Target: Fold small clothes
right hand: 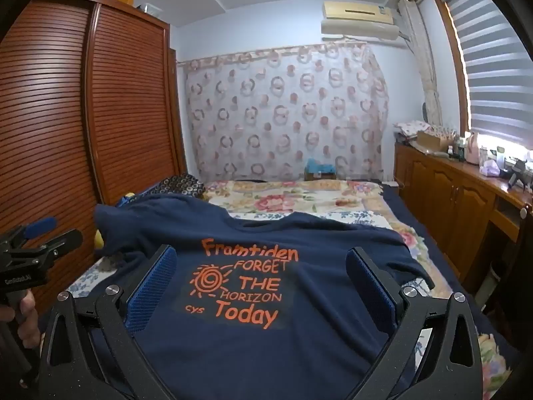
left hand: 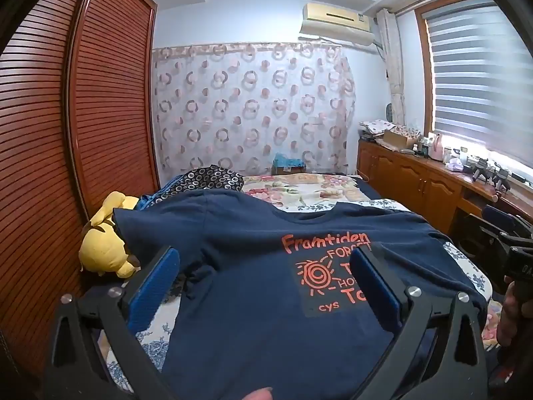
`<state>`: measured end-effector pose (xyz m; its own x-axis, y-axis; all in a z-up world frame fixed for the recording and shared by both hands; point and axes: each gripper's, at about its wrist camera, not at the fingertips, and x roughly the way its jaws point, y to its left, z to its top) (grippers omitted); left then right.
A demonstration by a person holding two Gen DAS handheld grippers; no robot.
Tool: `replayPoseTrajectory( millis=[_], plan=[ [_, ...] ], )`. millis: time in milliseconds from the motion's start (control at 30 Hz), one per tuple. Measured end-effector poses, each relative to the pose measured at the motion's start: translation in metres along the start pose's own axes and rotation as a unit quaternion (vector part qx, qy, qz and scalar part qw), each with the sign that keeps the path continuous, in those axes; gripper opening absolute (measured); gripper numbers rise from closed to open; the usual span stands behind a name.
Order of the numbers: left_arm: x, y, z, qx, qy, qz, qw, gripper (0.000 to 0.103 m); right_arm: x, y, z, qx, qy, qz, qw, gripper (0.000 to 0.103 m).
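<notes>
Navy T-shirt laid out on the bed, both grippers hovering over it with jaws spread.

The navy T-shirt (right hand: 266, 333), orange print facing up, lies flat across the near end of the bed (right hand: 299, 196), its collar toward the far end and one sleeve reaching the left edge by a yellow plush toy (left hand: 103, 250). The left gripper (left hand: 266, 283) and right gripper (right hand: 263, 286) both stand wide apart above the cloth, grasping nothing; the blue pads (right hand: 153, 290) are clear of the fabric.
</notes>
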<state>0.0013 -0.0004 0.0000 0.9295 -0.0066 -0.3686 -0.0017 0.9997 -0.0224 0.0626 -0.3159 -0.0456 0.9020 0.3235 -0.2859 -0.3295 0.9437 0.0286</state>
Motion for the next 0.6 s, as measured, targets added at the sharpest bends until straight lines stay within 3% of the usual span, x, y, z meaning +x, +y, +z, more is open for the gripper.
replayPoseTrajectory(
  millis=[600],
  plan=[
    [-0.0049,-0.0077,0.0003,0.009,-0.006,-0.002,0.9999,0.103,-0.0006,0.0001,-0.0006,0.002,0.001,0.000,1.000,0.103]
  ],
)
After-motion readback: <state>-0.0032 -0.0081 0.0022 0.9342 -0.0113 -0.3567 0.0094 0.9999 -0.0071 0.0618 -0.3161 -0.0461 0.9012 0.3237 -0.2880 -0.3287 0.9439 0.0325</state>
